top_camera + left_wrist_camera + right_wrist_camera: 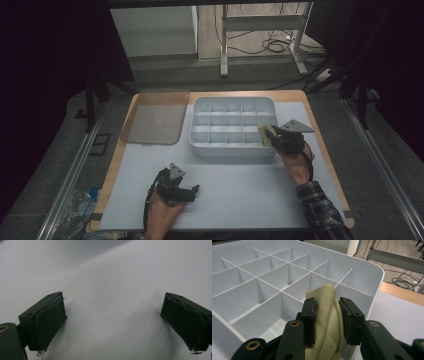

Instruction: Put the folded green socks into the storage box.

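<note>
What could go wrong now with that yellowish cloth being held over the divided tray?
The right hand-held gripper pinches the bunched cloth right above thin dividers of the tray, so the cloth might drape across two compartments instead of landing in one. A fold could also cling to the pads on release. The tray might get nudged, since the left hand-held gripper rests apart from it.

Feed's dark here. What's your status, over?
Right gripper clamped on cloth over tray, near-right cell. Left gripper open, idle on table. Nothing blocking.
</note>
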A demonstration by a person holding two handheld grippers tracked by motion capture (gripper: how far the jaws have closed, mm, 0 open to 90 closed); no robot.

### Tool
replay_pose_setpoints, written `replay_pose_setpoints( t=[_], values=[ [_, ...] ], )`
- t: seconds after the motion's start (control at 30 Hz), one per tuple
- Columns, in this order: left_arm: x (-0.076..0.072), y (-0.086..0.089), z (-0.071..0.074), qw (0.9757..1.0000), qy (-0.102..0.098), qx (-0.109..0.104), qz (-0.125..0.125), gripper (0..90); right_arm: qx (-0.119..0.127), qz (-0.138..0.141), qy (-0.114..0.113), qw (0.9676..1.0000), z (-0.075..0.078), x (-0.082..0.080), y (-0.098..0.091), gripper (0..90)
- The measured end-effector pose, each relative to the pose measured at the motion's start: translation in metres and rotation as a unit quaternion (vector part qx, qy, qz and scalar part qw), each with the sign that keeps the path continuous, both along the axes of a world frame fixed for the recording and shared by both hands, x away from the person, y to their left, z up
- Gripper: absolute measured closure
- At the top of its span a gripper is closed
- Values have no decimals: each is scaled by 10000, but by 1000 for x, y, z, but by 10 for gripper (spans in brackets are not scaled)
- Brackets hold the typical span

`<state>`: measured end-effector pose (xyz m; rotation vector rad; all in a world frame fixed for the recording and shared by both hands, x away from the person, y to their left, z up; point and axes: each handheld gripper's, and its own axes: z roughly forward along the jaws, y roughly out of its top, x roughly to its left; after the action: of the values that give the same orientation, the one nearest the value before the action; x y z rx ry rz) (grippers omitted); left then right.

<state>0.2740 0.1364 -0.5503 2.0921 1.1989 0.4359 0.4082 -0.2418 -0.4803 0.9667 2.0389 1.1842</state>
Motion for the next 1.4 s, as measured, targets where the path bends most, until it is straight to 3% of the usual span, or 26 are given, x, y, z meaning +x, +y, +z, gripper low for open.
replay_pose_setpoints(
  t=[0.3,0.53,0.6,0.63,0.67,0.77,1.07,1.2,1.4],
  values=[
    [0,0,0,10000,1,-1,0,56,-6,-1,134,9999,-1,6,3,586],
    [0,0,0,10000,0,-1,0,56,-149,56,245,9996,3,14,12,536],
    [0,0,0,10000,0,-1,0,56,-238,42,331,9992,3,16,14,545],
    [0,0,0,10000,1,-2,0,56,-210,67,375,9991,3,16,14,644],
    [0,0,0,10000,0,-1,0,56,-210,67,375,9991,3,16,14,644],
    [0,0,0,10000,1,-1,0,56,-276,105,310,9991,5,13,14,755],
    [0,0,0,10000,1,-1,1,56,-180,130,345,9992,5,6,7,766],
    [0,0,0,10000,2,-1,1,56,-99,129,315,9994,7,0,2,688],
    [0,0,0,10000,3,-1,0,56,45,93,230,9997,17,7,3,661]
  ],
)
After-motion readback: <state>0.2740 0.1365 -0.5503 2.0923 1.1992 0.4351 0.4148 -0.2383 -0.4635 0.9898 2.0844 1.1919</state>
